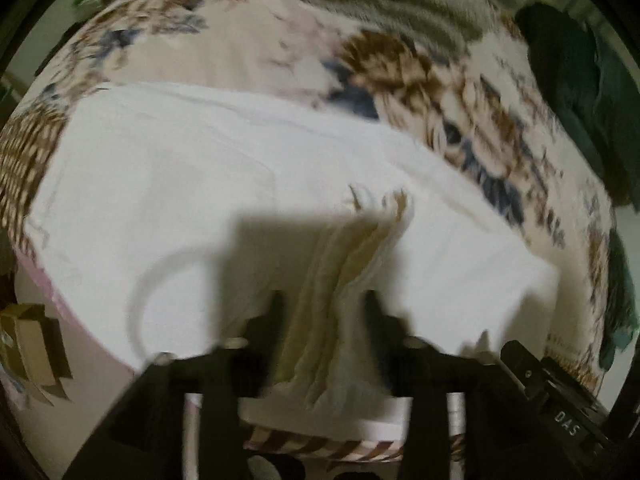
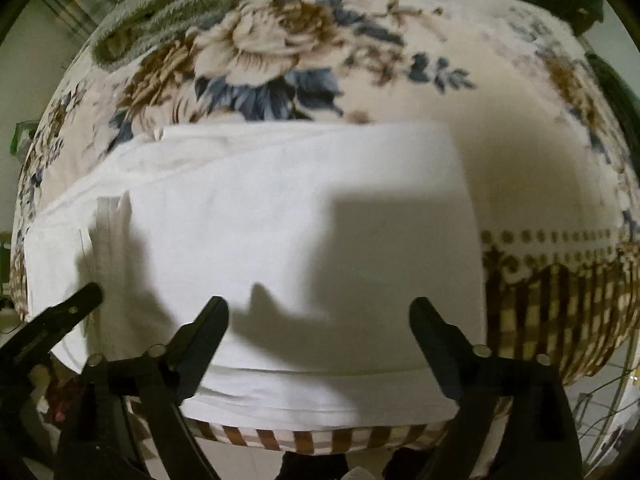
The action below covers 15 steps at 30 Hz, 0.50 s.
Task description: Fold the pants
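White pants [image 1: 180, 184] lie spread across a floral bedspread [image 1: 248, 40]. In the left wrist view my left gripper [image 1: 322, 300] has its fingers closed on a bunched, raised fold of the white fabric [image 1: 344, 280] near the bed's front edge. In the right wrist view the pants [image 2: 280, 208] lie flat in a wide folded panel, and my right gripper [image 2: 320, 312] is open just above them, fingers wide apart, holding nothing. The other gripper's black finger [image 2: 68, 308] shows at the left edge of that view.
A grey-green fuzzy blanket [image 1: 392, 4] lies at the far side of the bed. Dark green clothing [image 1: 576, 92] is piled at the right. A cardboard box [image 1: 32, 340] stands on the floor at left. The bed's striped valance [image 2: 552, 312] hangs at the front edge.
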Motion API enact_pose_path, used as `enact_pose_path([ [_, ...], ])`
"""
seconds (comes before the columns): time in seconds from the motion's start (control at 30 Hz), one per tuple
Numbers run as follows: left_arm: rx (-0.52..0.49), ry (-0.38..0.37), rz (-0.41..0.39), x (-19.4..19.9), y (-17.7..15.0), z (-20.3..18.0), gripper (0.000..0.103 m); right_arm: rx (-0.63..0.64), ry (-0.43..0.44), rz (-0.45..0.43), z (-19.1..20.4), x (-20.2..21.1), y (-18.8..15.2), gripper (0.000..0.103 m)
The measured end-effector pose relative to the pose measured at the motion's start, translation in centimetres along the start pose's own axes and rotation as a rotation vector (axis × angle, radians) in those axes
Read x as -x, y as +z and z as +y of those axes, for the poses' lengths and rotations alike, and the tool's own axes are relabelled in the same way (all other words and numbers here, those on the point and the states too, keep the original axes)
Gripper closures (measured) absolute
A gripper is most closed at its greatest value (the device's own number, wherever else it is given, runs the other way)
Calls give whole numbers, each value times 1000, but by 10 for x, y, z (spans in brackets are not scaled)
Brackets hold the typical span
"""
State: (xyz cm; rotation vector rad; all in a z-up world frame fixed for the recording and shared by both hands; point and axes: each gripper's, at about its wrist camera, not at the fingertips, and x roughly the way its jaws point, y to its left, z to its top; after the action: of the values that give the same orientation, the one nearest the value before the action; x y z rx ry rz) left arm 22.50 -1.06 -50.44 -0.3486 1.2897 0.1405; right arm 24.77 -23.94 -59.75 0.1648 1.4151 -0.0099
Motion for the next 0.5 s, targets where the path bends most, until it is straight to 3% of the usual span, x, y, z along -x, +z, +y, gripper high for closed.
enact_pose_path([
  [0.07, 44, 1, -36, 15, -2, 14, 19, 4, -17, -21, 4, 13, 0, 3],
  [0.27, 229, 53, -82, 36, -13, 81, 18, 39, -22, -61, 22, 56, -7, 3],
  [0.5, 553, 16, -85, 24, -27, 181, 18, 69, -12, -64, 42, 82, -13, 3],
])
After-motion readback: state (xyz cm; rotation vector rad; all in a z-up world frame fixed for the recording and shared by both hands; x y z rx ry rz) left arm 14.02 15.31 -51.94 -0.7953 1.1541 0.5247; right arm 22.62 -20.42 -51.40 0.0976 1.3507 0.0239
